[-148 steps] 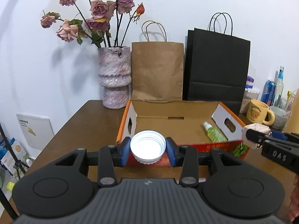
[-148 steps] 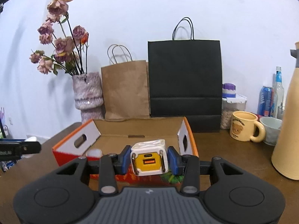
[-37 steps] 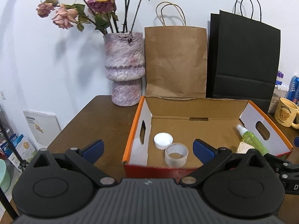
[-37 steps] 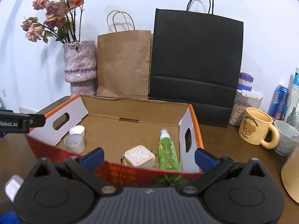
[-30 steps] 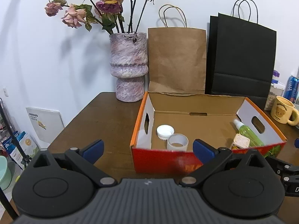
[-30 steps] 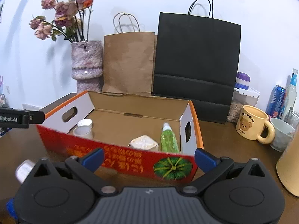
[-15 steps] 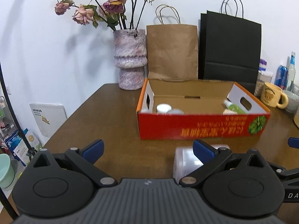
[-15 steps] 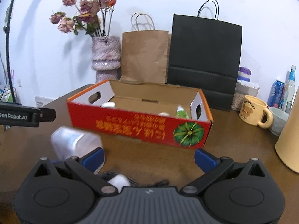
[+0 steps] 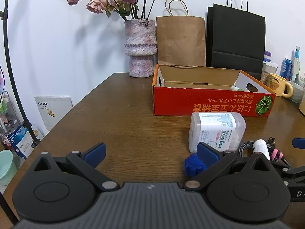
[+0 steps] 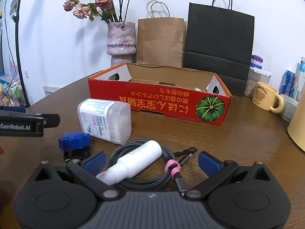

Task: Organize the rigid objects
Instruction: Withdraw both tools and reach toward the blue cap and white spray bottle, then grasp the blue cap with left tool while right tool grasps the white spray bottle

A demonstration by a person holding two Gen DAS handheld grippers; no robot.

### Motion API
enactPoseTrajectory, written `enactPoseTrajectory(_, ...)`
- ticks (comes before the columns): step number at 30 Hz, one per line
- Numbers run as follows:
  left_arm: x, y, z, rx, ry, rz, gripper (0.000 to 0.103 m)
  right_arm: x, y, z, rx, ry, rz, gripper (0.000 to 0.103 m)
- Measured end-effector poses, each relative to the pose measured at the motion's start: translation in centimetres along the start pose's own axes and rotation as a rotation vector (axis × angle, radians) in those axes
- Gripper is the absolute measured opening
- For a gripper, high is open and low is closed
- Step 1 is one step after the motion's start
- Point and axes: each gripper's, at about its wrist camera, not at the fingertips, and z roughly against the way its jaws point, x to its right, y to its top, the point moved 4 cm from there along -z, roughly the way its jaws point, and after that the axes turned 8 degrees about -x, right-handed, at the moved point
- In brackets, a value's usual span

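An open red cardboard box [image 9: 209, 105] [image 10: 158, 99] stands on the brown table; a green bottle tip [image 9: 236, 88] shows inside it. A clear plastic cotton-swab box [image 9: 216, 131] [image 10: 105, 119] lies in front of it. A blue cap [image 9: 193, 165] [image 10: 74, 140], a white bottle [image 10: 133, 161] [image 9: 262, 147] and a coiled braided cable [image 10: 152, 173] lie near it. My left gripper [image 9: 150, 152] is open and empty, left of the blue cap. My right gripper [image 10: 151, 160] is open, its fingers on either side of the white bottle and cable.
A vase of dried roses [image 9: 141, 47], a brown paper bag [image 9: 181, 40] and a black paper bag [image 9: 236, 42] stand behind the box. A yellow bear mug [image 10: 266, 97], cans, bottles and a cream jug [image 10: 298, 124] stand at the right. The table edge falls off at left.
Both grippers let go of the white lid and the charger cube in the box, opened, and pulled back and down to the loose objects in front of the box.
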Motion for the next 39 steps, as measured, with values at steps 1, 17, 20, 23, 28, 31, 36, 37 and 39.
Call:
enactPoseTrajectory(1,-0.1,-0.2,0.2,0.008,-0.005,0.0,0.103,-0.1,-0.1,0.1,0.001,0.003,-0.002,0.101)
enactPoseTrajectory(17,-1.2,-0.9,0.2,0.026,-0.022,0.042,0.103,-1.2,0.3,-1.5,-0.033,-0.006,-0.048,0.079)
enactPoseTrajectory(20,-1.3,-0.9,0.2,0.029,-0.024,0.05,0.103,-1.1,0.5,-1.8,-0.033,-0.028,-0.056,0.071)
enactPoseTrajectory(23,-1.4,-0.9,0.2,0.028,-0.022,0.053,0.103,-1.0,0.5,-1.9,-0.035,-0.032,-0.056,0.067)
enactPoseTrajectory(28,-1.5,-0.9,0.2,0.028,-0.021,0.061,0.103,-2.0,0.0,-1.9,-0.063,0.018,-0.002,0.039)
enactPoseTrajectory(31,-1.6,-0.9,0.2,0.029,-0.022,0.064,0.103,-1.9,0.0,-2.1,-0.074,0.029,0.0,0.036)
enactPoseTrajectory(36,-1.6,-1.0,0.2,0.029,-0.025,0.066,0.103,-1.0,-0.1,-2.0,-0.069,0.066,0.014,0.032)
enactPoseTrajectory(37,-1.6,-1.0,0.2,0.028,-0.025,0.066,0.103,-0.9,-0.2,-2.0,-0.066,0.07,0.022,0.031)
enactPoseTrajectory(39,-1.6,-1.0,0.2,0.027,-0.025,0.066,0.103,-0.6,-0.4,-1.9,-0.057,0.078,0.019,0.029)
